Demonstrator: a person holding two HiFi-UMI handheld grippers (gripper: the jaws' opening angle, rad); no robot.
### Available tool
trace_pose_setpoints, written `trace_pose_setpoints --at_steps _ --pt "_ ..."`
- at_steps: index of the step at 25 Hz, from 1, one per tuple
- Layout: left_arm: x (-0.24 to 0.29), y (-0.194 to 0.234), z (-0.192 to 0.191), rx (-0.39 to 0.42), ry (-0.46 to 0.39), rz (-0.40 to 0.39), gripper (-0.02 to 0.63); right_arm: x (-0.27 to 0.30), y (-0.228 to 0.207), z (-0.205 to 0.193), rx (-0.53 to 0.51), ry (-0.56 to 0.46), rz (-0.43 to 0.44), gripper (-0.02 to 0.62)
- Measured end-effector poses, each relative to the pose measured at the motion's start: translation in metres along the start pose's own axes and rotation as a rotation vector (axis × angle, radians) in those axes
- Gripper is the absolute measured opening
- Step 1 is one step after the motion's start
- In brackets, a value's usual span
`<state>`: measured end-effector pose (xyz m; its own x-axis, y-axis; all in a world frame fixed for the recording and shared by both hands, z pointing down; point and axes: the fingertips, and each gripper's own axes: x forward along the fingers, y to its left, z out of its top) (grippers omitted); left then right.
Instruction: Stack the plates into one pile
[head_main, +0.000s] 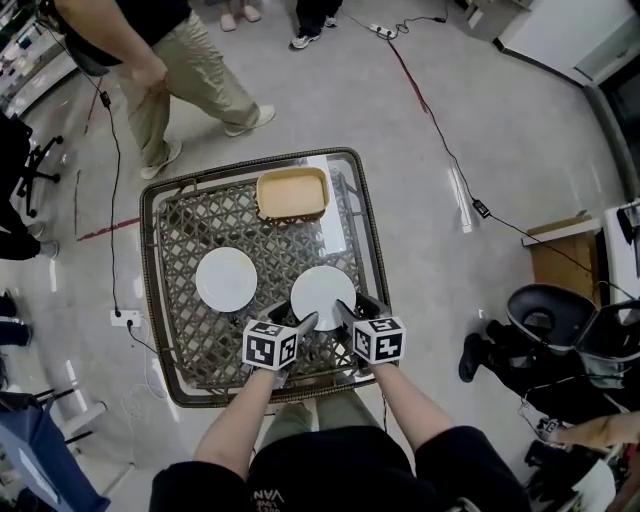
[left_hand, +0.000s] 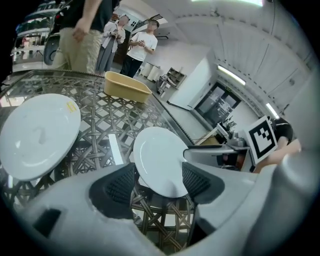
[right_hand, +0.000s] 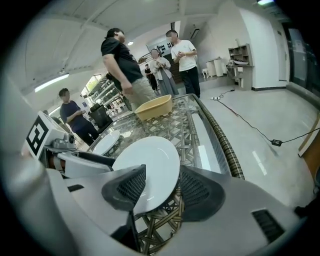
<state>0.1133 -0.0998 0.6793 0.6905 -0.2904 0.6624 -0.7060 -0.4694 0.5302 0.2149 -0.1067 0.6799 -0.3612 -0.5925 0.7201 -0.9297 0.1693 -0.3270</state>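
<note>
We see two white plates lying flat and apart on the surface (head_main: 163, 300), a glass top over woven wicker. Both sit on our side of the basin (head_main: 292, 193), a yellow tub at the far edge. The right plate (head_main: 322, 296) lies straight towards us from the basin; the left plate (head_main: 226, 279) lies towards us and off to the basin's left.

On the side of the right plate away from the basin we hold both grippers, angled down at its near rim. The left gripper (head_main: 293, 320) has its fingers (left_hand: 117, 185) spread wide, with that rim showing between them; we see no clamp on it. The right gripper (head_main: 356, 309) stands just beside it, its fingers (right_hand: 125, 187) also wide apart around the same rim and not closed on it.

Beyond the basin a person (head_main: 170, 60) stands on the floor, and a cable (head_main: 430, 120) trails past the basin's right.
</note>
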Motion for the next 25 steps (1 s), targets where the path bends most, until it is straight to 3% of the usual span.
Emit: trace_pose_setpoints --at_steps 5,14,25 --pt "-0.004 -0.001 0.002 -0.006 0.0 -0.013 0.291 -0.003 0.004 0.004 0.001 -0.004 0.003 0.198" --pt "-0.039 0.012 0.015 -0.05 -0.096 0.012 0.291 0.002 0.036 0.022 -0.032 -0.027 0.056 0.192" --pt "-0.11 0.069 0.015 -0.168 -0.22 0.159 0.291 0.044 0.125 0.05 -0.178 0.019 0.225 0.192"
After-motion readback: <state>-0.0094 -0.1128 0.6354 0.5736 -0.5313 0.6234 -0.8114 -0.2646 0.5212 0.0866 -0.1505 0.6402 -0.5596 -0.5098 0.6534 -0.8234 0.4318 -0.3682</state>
